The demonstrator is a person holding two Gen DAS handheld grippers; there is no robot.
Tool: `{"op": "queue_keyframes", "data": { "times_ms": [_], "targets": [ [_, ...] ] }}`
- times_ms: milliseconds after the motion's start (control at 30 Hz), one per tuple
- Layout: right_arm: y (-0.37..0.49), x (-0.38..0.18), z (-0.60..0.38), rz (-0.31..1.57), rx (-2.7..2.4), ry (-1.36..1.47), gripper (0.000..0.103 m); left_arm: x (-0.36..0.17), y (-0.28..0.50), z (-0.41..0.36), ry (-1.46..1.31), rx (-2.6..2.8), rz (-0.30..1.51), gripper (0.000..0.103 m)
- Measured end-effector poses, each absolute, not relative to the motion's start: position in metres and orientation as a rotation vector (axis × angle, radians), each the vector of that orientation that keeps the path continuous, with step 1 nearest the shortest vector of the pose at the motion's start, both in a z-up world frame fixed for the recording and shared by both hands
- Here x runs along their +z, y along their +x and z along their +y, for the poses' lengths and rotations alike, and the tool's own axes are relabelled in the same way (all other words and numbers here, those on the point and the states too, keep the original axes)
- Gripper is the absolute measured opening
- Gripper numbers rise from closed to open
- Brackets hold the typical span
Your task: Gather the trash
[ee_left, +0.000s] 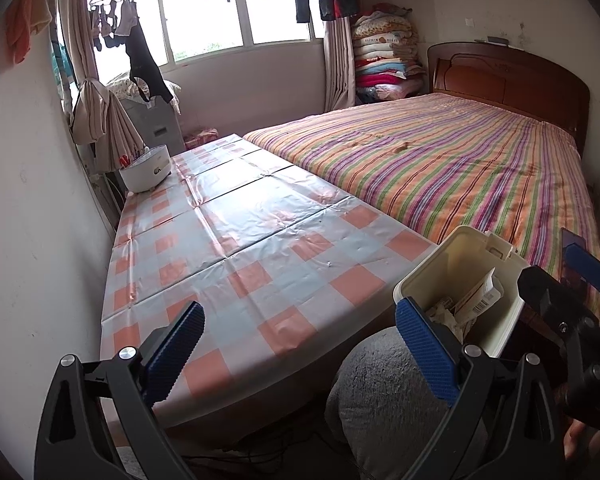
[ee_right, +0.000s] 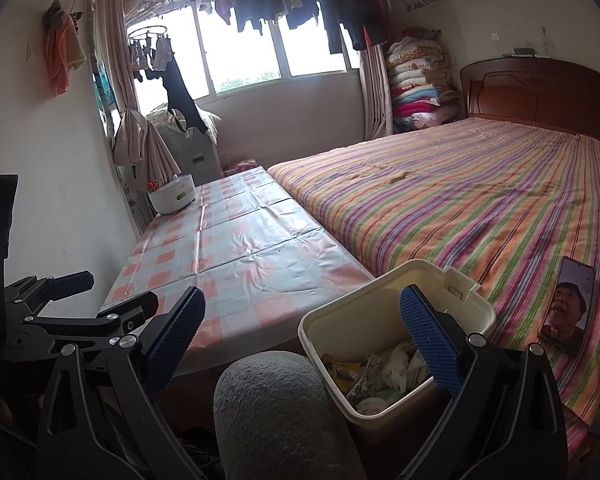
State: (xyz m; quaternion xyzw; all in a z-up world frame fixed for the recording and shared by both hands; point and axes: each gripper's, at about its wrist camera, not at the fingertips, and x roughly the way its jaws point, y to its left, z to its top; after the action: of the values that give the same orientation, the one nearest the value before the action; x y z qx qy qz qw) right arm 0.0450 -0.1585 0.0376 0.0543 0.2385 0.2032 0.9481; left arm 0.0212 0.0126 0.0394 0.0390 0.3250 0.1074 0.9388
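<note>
A cream plastic bin (ee_left: 452, 264) stands between the table and the bed, beside a grey-clad knee (ee_left: 380, 392). Crumpled paper and wrappers (ee_right: 384, 372) lie in the bin (ee_right: 364, 312), along with a barcoded carton (ee_left: 480, 296). My left gripper (ee_left: 300, 348) is open over the table's near corner, its right finger in front of the bin's near rim. My right gripper (ee_right: 302, 340) is also open and holds nothing, with its right finger over the bin's mouth. Each gripper shows in the other's view: the right gripper (ee_left: 564, 280) and the left gripper (ee_right: 104, 296).
The table (ee_left: 240, 248) wears a shiny pink-and-blue checked cloth, with a white round container (ee_left: 146, 172) at its far left corner. A striped bed (ee_right: 480, 200) lies along the right, a lit phone (ee_right: 568, 304) near its edge. Laundry hangs at the window; folded quilts are stacked by the headboard.
</note>
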Motion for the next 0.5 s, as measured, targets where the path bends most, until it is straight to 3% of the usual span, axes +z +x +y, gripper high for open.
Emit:
{"op": "queue_keyframes", "data": {
  "times_ms": [500],
  "targets": [
    [0.0454,0.0323,-0.1619,0.501,0.415,0.122,0.096,0.0380,0.0226,0.0081,0.088,0.202,0.679,0.094]
  ]
}}
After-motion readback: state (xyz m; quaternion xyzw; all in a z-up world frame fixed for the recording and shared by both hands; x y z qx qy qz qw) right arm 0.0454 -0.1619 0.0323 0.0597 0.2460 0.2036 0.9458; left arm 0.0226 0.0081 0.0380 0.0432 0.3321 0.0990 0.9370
